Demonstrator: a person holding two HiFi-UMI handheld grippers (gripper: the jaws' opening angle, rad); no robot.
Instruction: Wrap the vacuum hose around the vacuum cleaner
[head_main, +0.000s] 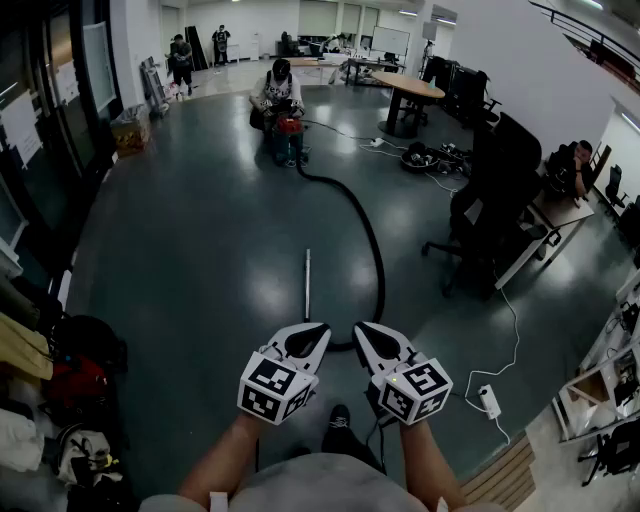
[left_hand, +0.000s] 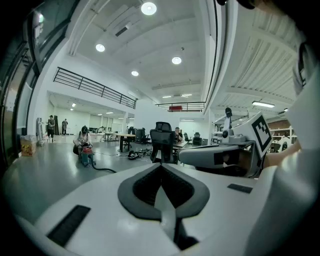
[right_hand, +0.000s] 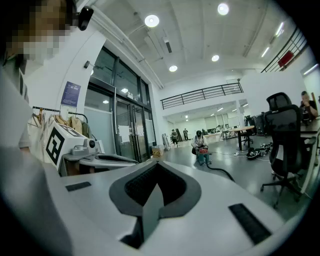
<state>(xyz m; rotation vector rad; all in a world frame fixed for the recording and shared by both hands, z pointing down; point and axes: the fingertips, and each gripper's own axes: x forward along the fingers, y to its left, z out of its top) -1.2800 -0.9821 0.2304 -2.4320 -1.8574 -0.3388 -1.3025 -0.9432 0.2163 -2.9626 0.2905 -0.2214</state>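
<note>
Both grippers are empty, with jaws pressed together: the left gripper (head_main: 320, 330) and the right gripper (head_main: 360, 328) sit side by side above the floor (head_main: 200, 250). The hose (head_main: 372, 250) lies on the floor. Its length runs away from the person, then bends left to the vacuum cleaner (head_main: 289, 128), well apart from the grippers. Its near end seems to lie just past the gripper tips, which hide it. The best start is probably to open one gripper, grip the hose close to that end and carry it to the vacuum cleaner without kinking it.
</note>
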